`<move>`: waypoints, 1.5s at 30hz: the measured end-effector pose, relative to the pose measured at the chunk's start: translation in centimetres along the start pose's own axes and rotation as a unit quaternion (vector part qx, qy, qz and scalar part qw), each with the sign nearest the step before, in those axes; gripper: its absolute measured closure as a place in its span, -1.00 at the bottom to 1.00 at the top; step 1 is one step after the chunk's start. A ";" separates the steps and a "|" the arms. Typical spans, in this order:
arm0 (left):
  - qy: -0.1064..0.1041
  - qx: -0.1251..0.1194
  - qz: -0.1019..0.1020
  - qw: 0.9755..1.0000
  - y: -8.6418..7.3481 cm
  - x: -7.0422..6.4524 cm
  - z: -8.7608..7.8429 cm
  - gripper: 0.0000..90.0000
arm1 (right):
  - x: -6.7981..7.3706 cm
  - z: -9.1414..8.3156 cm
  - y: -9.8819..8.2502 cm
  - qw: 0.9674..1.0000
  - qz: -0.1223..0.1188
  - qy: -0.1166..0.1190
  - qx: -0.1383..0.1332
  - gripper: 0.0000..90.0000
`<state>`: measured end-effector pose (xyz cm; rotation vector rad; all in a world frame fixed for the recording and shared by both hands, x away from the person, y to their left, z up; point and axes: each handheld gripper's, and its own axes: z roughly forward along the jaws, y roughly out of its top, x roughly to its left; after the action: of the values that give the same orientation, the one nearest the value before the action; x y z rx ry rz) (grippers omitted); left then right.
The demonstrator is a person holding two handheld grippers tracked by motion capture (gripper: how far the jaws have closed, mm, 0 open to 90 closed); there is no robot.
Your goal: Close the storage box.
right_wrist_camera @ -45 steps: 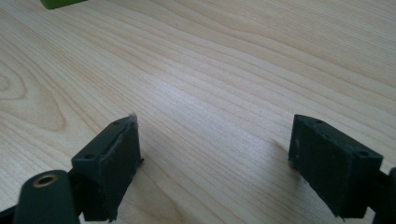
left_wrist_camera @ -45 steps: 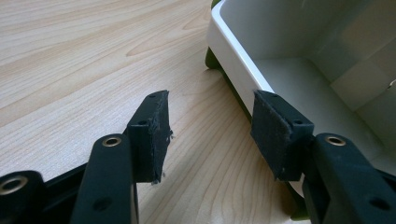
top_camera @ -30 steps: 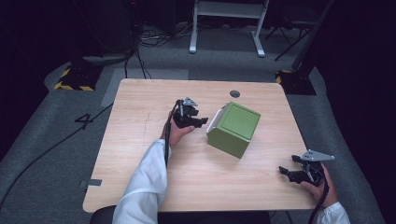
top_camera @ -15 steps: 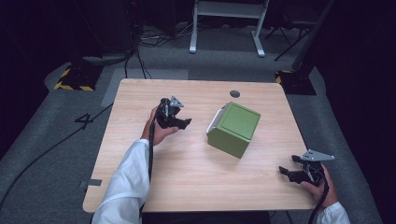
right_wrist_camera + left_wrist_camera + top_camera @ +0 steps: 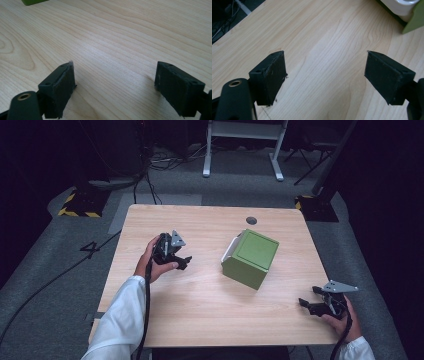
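A green box (image 5: 251,258) with a white part on its left side stands right of the table's middle. Its green corner and white part (image 5: 404,7) show at the top right of the left gripper view. My left gripper (image 5: 183,262) is held over the left half of the table, well left of the box, jaws wide open and empty (image 5: 324,75). Near the table's front right corner my right gripper (image 5: 306,304) rests low, pointing left, open with nothing between its fingers (image 5: 115,85). A sliver of the green box (image 5: 33,2) shows at the top left there.
The light wooden table (image 5: 200,315) has a small dark round disc (image 5: 251,220) near its far edge. Cables (image 5: 45,285) trail on the grey floor at the left. A white stand (image 5: 240,135) rises behind the table.
My left gripper has drawn back leftward, away from the green box, about a hand's width. The right gripper and the box have stayed where they were.
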<state>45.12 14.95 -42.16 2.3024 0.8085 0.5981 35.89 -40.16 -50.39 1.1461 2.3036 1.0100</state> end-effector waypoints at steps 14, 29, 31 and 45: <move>0.009 0.030 0.028 0.999 -3.0 -2.1 -1.5 -0.60 | 0.0 0.0 0.0 1.000 0.000 -0.001 0.000 -0.63; 0.024 0.053 0.026 0.998 -8.2 -3.3 -2.7 -0.61 | 0.0 0.0 0.0 1.000 0.000 -0.001 0.000 -0.63; 0.022 0.058 0.026 0.998 -9.0 -3.6 -2.8 -0.61 | 0.0 0.0 0.0 1.000 0.000 -0.001 0.000 -0.63; 0.018 0.052 -0.017 0.998 -12.4 -4.1 -3.3 -0.61 | 0.0 0.0 0.0 1.000 0.002 0.000 0.000 -0.63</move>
<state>35.45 21.23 -49.05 2.3723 0.9128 0.5966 35.89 -40.18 -50.39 1.1508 2.3037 1.0113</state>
